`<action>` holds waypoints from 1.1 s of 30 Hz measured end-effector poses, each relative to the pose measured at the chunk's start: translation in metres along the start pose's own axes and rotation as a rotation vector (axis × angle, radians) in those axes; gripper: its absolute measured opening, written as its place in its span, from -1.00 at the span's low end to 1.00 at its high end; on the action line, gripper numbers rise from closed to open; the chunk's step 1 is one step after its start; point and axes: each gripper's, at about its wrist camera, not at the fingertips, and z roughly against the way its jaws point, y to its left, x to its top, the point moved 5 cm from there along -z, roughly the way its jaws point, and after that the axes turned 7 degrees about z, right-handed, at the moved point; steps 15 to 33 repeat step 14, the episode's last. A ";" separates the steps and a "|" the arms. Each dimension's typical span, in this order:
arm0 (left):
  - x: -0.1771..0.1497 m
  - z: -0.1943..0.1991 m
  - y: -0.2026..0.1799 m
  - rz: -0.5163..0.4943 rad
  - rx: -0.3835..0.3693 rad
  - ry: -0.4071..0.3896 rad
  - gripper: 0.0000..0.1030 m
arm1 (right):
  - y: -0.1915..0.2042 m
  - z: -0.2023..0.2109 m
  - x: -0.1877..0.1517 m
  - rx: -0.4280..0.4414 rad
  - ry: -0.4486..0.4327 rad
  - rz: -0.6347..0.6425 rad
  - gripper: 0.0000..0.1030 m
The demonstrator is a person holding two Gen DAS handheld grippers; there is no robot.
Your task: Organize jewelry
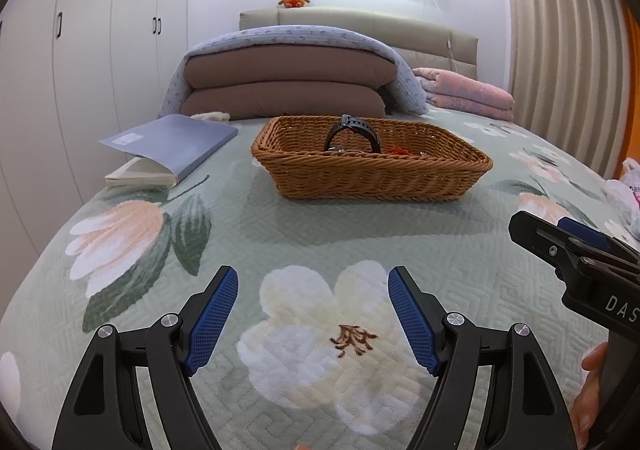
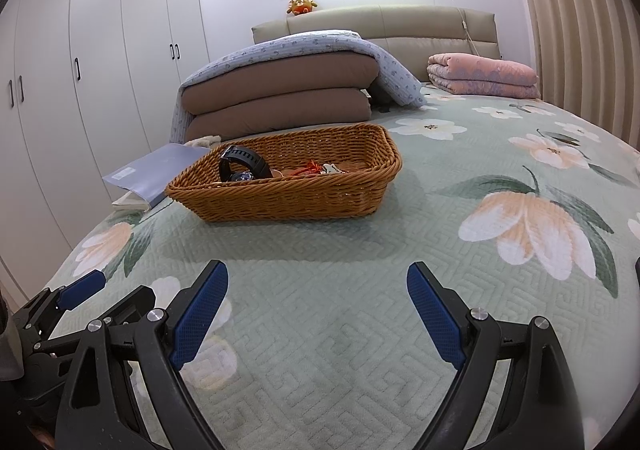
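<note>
A brown wicker basket (image 1: 372, 173) (image 2: 288, 197) rests on the floral bedspread ahead of both grippers. Inside it a black watch (image 1: 352, 133) (image 2: 244, 165) stands on its strap, with a red string piece (image 2: 308, 168) (image 1: 396, 150) and a small pale trinket (image 2: 332, 169) beside it. My left gripper (image 1: 313, 286) hovers open over a white flower print, nothing between its blue pads. My right gripper (image 2: 317, 286) is open and empty too, well short of the basket. Each gripper shows at the edge of the other's view: the right one (image 1: 560, 238), the left one (image 2: 80, 290).
A blue-covered book (image 1: 172, 145) (image 2: 154, 169) lies left of the basket. Folded brown quilts under a blue blanket (image 1: 288, 81) (image 2: 280, 89) and a pink blanket (image 1: 468, 93) (image 2: 484, 75) sit by the headboard. White wardrobes line the left wall. Plastic bags (image 1: 624, 189) lie at the right edge.
</note>
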 end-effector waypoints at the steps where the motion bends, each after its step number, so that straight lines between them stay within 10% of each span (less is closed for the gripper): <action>1: 0.000 0.000 0.000 0.000 0.000 -0.001 0.53 | 0.000 0.000 0.000 0.000 0.000 0.000 0.79; 33: 0.003 0.005 0.005 0.012 0.020 -0.041 0.53 | 0.001 -0.002 -0.002 0.003 0.009 0.002 0.79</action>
